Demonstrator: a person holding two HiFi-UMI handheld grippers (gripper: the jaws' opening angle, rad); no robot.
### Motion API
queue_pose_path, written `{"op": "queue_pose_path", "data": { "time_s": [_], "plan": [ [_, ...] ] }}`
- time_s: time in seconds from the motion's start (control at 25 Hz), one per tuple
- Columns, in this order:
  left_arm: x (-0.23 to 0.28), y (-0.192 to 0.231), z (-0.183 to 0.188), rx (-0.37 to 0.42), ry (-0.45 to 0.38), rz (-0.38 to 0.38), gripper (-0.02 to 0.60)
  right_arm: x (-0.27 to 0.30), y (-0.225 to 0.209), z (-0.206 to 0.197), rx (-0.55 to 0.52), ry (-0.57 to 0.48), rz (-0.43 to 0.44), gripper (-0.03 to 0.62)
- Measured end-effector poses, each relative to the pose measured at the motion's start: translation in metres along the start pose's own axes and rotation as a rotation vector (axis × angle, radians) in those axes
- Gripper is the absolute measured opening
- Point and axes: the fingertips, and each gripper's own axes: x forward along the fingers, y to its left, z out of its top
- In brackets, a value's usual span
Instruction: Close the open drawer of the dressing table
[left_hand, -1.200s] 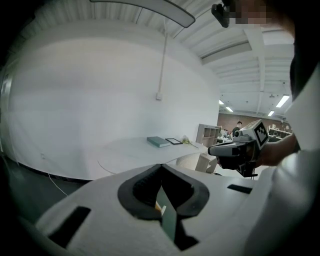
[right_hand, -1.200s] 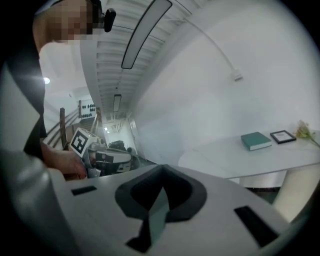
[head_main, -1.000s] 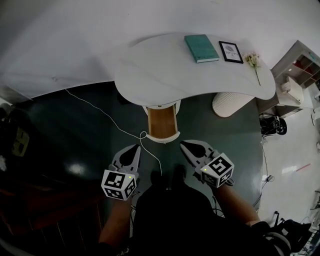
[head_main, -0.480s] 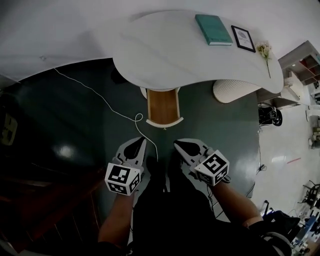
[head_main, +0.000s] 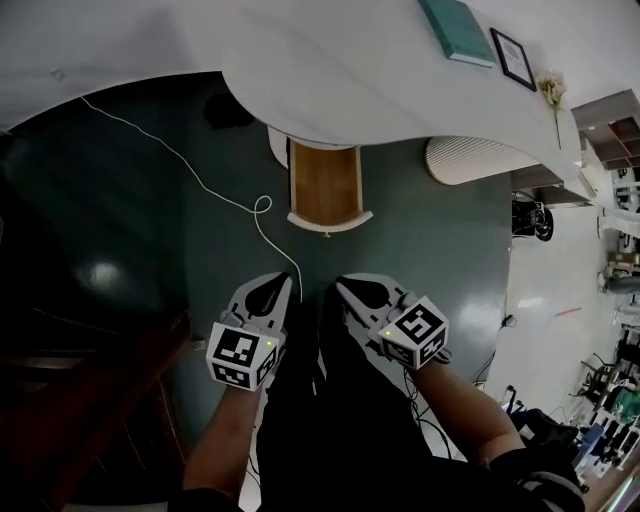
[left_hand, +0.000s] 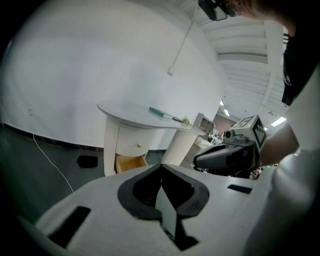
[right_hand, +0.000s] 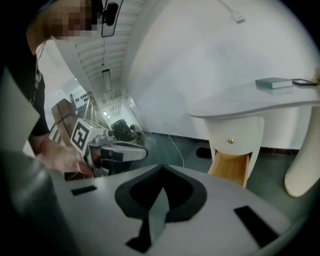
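"What do you count from your end?"

"I make it one dressing table (head_main: 330, 70) with two drawers: one open drawer (head_main: 325, 185), and one closed drawer (right_hand: 241, 131) bearing a single knob (right_hand: 230, 141)."

"And on top?"

"One book (head_main: 458, 30), one picture frame (head_main: 513, 58), one flower sprig (head_main: 552, 95)."

"The floor?"

"One ribbed stool (head_main: 470, 160), one white cable (head_main: 200, 185). Then my two grippers: left gripper (head_main: 284, 278), right gripper (head_main: 338, 283)."

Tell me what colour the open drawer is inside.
The drawer is wood brown inside, clearest in the head view.
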Motion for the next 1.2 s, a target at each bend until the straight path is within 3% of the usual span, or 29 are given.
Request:
{"op": "queue_pose_path", "data": {
  "time_s": [0.2,0.36,0.56,0.8,1.2],
  "plan": [
    [0.043,0.027,-0.066,-0.110,0.004,0.000,0.009,0.049,-0.027,-0.070,0.026,0.075,0.015,0.006],
    [0.075,0.048,-0.109,-0.153,0.018,0.006,0.009,0.084,-0.056,-0.114,0.054,0.100,-0.016,0.006],
    [0.117,0.079,-0.172,-0.148,0.045,-0.015,0.009,0.126,-0.082,-0.171,0.072,0.132,-0.021,0.006],
    [0.157,0.102,-0.226,-0.148,0.058,0.012,0.009,0.152,-0.113,-0.219,0.050,0.172,0.005,0.005],
    [0.192,0.137,-0.268,-0.123,0.075,0.030,0.009,0.199,-0.184,-0.262,0.055,0.116,-0.138,0.006]
  ]
}}
